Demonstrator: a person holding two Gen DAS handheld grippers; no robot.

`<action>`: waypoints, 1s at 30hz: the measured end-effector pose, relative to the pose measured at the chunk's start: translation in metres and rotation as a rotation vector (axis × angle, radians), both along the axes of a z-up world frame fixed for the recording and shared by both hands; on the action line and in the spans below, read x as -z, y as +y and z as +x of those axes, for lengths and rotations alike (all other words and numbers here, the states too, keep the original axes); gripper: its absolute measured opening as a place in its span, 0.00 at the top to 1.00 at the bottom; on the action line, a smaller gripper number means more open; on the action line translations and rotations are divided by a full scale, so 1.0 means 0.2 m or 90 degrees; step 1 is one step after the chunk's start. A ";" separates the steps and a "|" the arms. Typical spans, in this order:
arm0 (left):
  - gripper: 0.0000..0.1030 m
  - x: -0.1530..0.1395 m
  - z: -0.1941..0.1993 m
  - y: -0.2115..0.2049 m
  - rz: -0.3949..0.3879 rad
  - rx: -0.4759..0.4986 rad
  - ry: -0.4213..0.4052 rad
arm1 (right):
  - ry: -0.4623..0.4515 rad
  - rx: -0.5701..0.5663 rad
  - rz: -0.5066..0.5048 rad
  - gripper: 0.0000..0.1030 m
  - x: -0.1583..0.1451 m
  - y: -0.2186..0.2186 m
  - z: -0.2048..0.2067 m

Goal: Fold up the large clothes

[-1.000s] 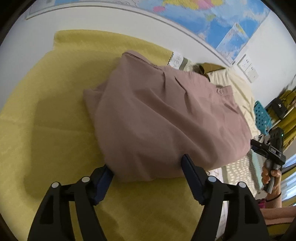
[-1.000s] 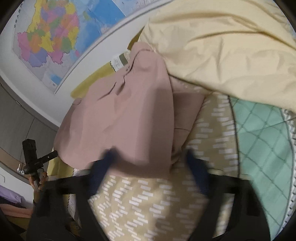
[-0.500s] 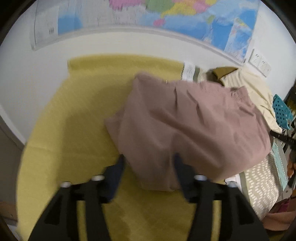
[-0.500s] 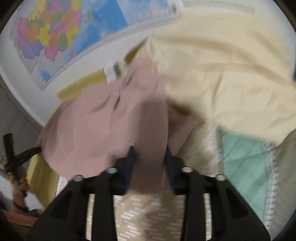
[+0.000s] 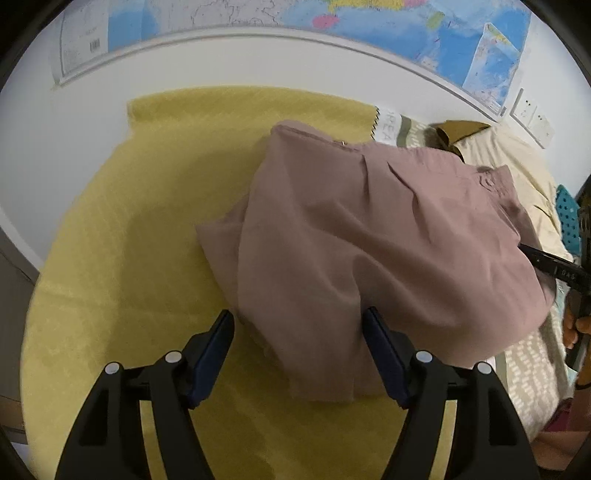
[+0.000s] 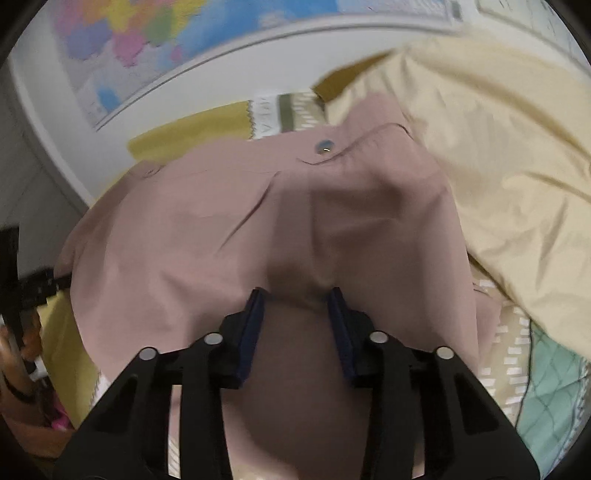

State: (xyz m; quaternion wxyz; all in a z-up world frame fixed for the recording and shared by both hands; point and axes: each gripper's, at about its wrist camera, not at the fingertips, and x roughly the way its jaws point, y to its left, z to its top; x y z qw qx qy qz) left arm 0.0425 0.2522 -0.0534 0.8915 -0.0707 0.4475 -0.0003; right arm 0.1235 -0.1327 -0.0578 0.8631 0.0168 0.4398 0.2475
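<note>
Fold in hand: pink garment bunched on yellow blanket. Right gripper jaws just closing, cloth pinched between pads. Left gripper spread wide, straddling hem, nothing clamped. Next: left clamp needed, then edge carried over.

wall map above | yellow blanket spread flat | cream duvet bunched | teal quilt beneath

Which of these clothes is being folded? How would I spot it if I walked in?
Look below the wall map to the yellow blanket on the bed. The dusty-pink garment lies bunched on it, beside a cream one. It alone is pink, with a button.
</note>
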 end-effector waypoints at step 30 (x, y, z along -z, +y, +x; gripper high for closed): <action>0.40 0.02 0.28 -0.37 0.086 0.106 -0.031 | -0.008 -0.055 0.029 0.44 -0.05 0.14 0.07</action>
